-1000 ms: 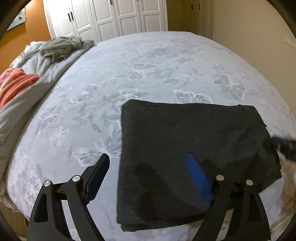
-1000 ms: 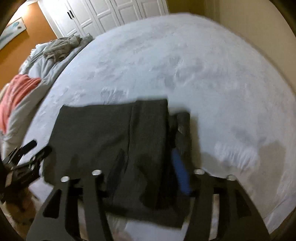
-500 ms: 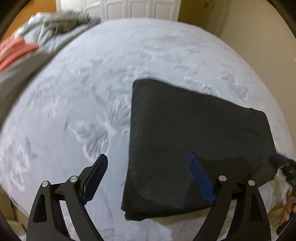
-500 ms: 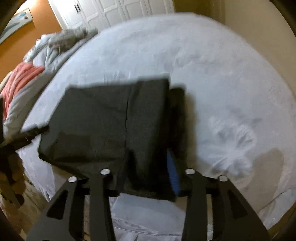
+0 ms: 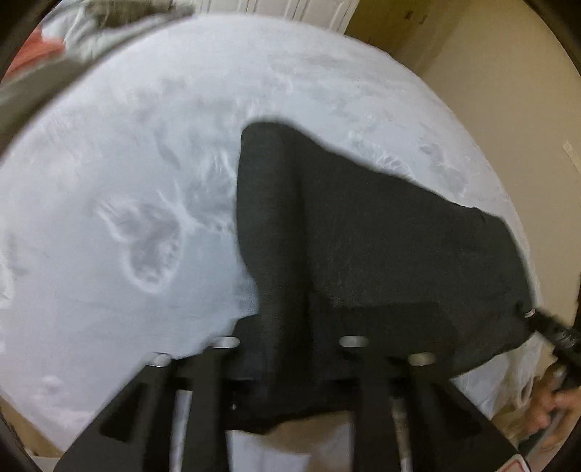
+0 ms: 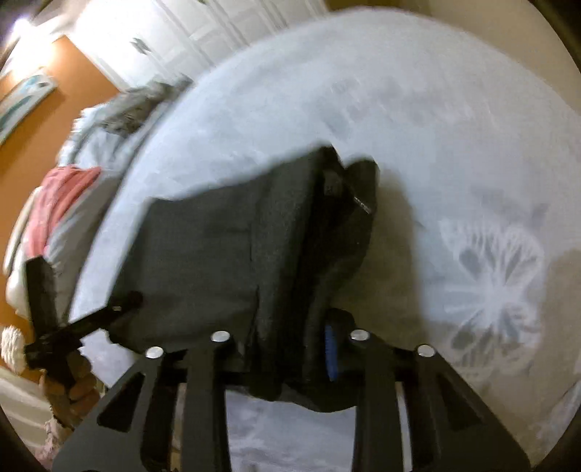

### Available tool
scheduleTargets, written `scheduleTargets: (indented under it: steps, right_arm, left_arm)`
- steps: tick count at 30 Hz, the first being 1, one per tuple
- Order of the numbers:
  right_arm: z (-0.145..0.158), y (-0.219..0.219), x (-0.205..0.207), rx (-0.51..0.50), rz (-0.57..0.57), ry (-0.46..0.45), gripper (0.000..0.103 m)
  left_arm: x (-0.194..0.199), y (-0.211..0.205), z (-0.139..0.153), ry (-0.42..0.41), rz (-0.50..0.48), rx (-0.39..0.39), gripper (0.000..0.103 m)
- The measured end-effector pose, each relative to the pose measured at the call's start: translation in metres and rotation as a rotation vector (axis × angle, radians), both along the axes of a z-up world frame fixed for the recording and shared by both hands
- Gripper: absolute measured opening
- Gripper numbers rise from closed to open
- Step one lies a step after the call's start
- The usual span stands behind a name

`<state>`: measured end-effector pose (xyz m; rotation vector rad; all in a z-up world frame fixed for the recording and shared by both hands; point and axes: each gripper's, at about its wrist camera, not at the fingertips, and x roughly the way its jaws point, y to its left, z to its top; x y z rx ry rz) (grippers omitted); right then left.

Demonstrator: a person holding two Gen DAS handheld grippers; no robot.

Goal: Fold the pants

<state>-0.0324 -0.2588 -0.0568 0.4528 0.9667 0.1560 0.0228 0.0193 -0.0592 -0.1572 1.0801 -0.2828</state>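
The folded dark grey pants (image 5: 381, 247) lie on the pale butterfly-print bed cover (image 5: 127, 218). My left gripper (image 5: 287, 337) is shut on their near left edge, with cloth bunched between the fingers and lifted. My right gripper (image 6: 290, 337) is shut on the near right edge of the pants (image 6: 225, 247), a blue pad (image 6: 329, 348) showing beside the cloth. Each gripper shows at the edge of the other's view: the right one (image 5: 555, 330), the left one (image 6: 83, 323). The pants hang stretched between them, their far part on the bed.
A heap of grey and red bedding (image 6: 65, 196) lies at the bed's far left. White wardrobe doors (image 6: 203, 32) stand behind the bed. A beige wall (image 5: 490, 90) runs along the right. The bed's near edge lies just under the grippers.
Both grippers have closed on the near edge of the pants and lifted it. The cloth now bunches between the fingers, and both views have tilted and come closer.
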Motion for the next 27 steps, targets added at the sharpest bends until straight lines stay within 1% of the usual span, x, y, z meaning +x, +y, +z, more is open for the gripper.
scheduleTargets:
  steps: [1, 2, 3, 4, 5, 6, 7, 8, 9, 10, 11, 12, 13, 14, 15, 16, 17, 18, 19, 20, 21, 22, 24, 25, 27]
  right_arm:
    - [0.018, 0.003, -0.011, 0.016, 0.023, -0.046, 0.025]
    - [0.027, 0.005, -0.019, 0.015, 0.045, -0.069, 0.025]
    - [0.029, 0.005, -0.024, 0.008, 0.055, -0.075, 0.029]
    - [0.025, 0.006, -0.027, -0.021, 0.055, -0.055, 0.034]
    - [0.013, 0.006, -0.026, -0.054, 0.044, -0.014, 0.042]
    - [-0.003, 0.004, -0.025, -0.081, 0.022, 0.036, 0.048]
    - [-0.026, -0.002, -0.025, -0.097, -0.027, 0.119, 0.054]
    - [-0.033, -0.007, -0.027, -0.045, -0.054, 0.124, 0.057]
    - [-0.03, -0.009, -0.026, 0.003, -0.069, 0.117, 0.06]
    - [-0.026, -0.007, -0.023, 0.004, -0.05, 0.109, 0.061]
    - [-0.023, -0.005, -0.021, 0.002, -0.035, 0.088, 0.067]
    - [-0.023, -0.004, -0.019, 0.004, -0.036, 0.078, 0.07]
    - [-0.027, -0.003, -0.016, 0.013, -0.043, 0.094, 0.07]
    - [-0.031, -0.001, -0.012, 0.029, -0.038, 0.112, 0.075]
    - [-0.036, 0.003, -0.009, 0.027, -0.043, 0.122, 0.079]
    - [-0.037, 0.006, -0.007, 0.018, -0.042, 0.119, 0.081]
    - [-0.037, 0.012, -0.003, -0.007, -0.03, 0.113, 0.082]
    - [-0.038, 0.015, -0.002, -0.029, -0.03, 0.104, 0.077]
    - [-0.038, 0.016, 0.0, -0.044, -0.034, 0.096, 0.067]
    - [-0.037, 0.018, 0.0, -0.057, -0.032, 0.086, 0.048]
    - [-0.034, 0.017, -0.002, -0.052, -0.033, 0.061, 0.029]
    - [-0.028, 0.014, -0.007, -0.047, -0.034, 0.035, 0.029]
    - [-0.016, 0.012, -0.017, -0.048, -0.038, -0.012, 0.027]
    - [-0.003, 0.015, -0.021, -0.052, -0.035, -0.059, 0.027]
    - [0.014, 0.02, -0.024, -0.056, -0.021, -0.115, 0.027]
  left_arm:
    - [-0.008, 0.003, 0.013, -0.01, -0.014, -0.022, 0.012]
    - [-0.013, 0.004, 0.019, -0.003, -0.021, -0.034, 0.012]
    - [-0.016, 0.006, 0.019, 0.012, -0.022, -0.04, 0.015]
    - [-0.019, 0.008, 0.011, 0.043, -0.017, -0.034, 0.018]
    - [-0.018, 0.006, 0.002, 0.072, -0.013, -0.009, 0.03]
    - [-0.017, 0.003, -0.011, 0.107, -0.003, 0.037, 0.043]
    - [-0.017, 0.0, -0.021, 0.117, 0.002, 0.062, 0.046]
    - [-0.017, -0.001, -0.021, 0.099, 0.012, 0.078, 0.055]
    - [-0.019, -0.003, -0.018, 0.073, 0.027, 0.109, 0.066]
    - [-0.021, -0.007, -0.015, 0.051, 0.022, 0.135, 0.07]
    - [-0.021, -0.011, -0.016, 0.057, 0.006, 0.127, 0.081]
    - [-0.02, -0.014, -0.019, 0.078, -0.005, 0.107, 0.089]
    - [-0.016, -0.014, -0.026, 0.122, -0.006, 0.068, 0.091]
    - [-0.012, -0.013, -0.033, 0.155, 0.008, 0.037, 0.094]
    - [-0.008, -0.01, -0.037, 0.159, 0.039, 0.003, 0.098]
    - [-0.005, -0.009, -0.038, 0.161, 0.048, -0.01, 0.098]
    - [-0.002, -0.01, -0.037, 0.163, 0.047, -0.012, 0.096]
    - [-0.001, -0.011, -0.035, 0.159, 0.037, -0.024, 0.081]
    - [0.0, -0.011, -0.031, 0.143, 0.025, -0.035, 0.066]
    - [-0.002, -0.011, -0.024, 0.12, 0.039, -0.014, 0.044]
    - [-0.003, -0.01, -0.018, 0.096, 0.051, 0.011, 0.016]
    - [-0.005, -0.009, -0.005, 0.057, 0.051, 0.023, 0.015]
    - [-0.006, -0.006, 0.014, 0.032, 0.038, -0.03, 0.012]
    - [-0.009, -0.006, 0.029, -0.002, 0.024, -0.051, 0.011]
    - [-0.014, -0.01, 0.05, -0.07, 0.004, -0.042, 0.01]
